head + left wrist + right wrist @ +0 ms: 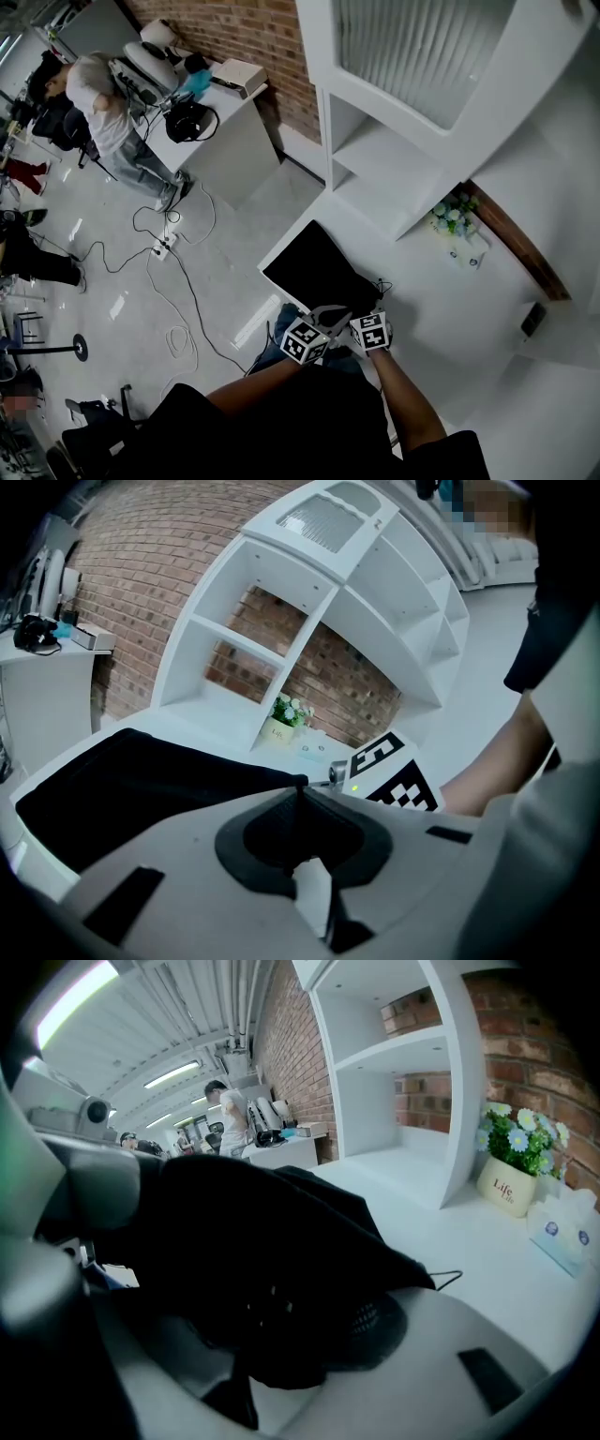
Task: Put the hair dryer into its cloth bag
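Observation:
The black cloth bag lies spread on the white table, right in front of both grippers. My left gripper is shut on a thin edge of the bag, which is pinched at the jaw tips. My right gripper sits close beside it, its marker cube showing in the left gripper view. Bunched black fabric fills the gap between the right gripper's jaws, which are closed on a thick fold. The hair dryer shows in no view.
A small pot of flowers and a tissue box stand at the back of the table by the white shelf unit. Beyond the table's left edge the floor holds cables. A person works at a far desk.

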Demonstrator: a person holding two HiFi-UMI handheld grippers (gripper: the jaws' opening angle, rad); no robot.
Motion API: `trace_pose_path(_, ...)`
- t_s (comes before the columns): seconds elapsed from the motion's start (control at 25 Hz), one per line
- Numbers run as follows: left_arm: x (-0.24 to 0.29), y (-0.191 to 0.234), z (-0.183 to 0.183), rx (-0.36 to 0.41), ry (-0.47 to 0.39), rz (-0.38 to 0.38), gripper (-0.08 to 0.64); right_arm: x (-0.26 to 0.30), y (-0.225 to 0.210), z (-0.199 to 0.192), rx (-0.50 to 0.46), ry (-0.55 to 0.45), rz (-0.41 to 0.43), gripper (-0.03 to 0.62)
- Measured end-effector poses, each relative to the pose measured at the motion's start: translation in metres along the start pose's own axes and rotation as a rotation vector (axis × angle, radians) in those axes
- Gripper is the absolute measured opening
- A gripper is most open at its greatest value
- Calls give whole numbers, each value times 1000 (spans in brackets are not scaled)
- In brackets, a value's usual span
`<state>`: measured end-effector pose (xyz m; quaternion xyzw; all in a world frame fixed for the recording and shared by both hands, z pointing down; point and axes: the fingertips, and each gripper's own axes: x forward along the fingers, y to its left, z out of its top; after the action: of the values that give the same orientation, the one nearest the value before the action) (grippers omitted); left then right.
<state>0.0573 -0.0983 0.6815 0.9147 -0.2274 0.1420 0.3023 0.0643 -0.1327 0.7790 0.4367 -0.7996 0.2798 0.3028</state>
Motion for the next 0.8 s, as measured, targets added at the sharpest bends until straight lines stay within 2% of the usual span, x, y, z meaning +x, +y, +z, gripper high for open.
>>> trace_pose_path(0.12, 0, 7, -9, -6, 9, 11, 34, 5, -3, -15, 70, 50, 8, 202)
trace_pose_path(0.32, -5, 17, -13, 5, 25, 45, 34, -10, -9, -15, 136, 27, 22, 250)
trace_pose_path(0.48, -4, 16, -14, 1, 22, 48, 34, -26, -5, -19, 114, -2, 44, 251)
trace_pose_path(0.6, -4, 14, -14, -9, 19, 45, 34, -32, -2, -26, 86, 16, 50, 229)
trace_pose_path(0.72, -3, 11, -16, -12, 26, 42, 34, -30, -3, -33, 111, 32, 67, 208)
trace_pose_path(0.8, 0, 8, -16, -7, 19, 34, 34, -26, 1, -34, 129, 36, 104, 139)
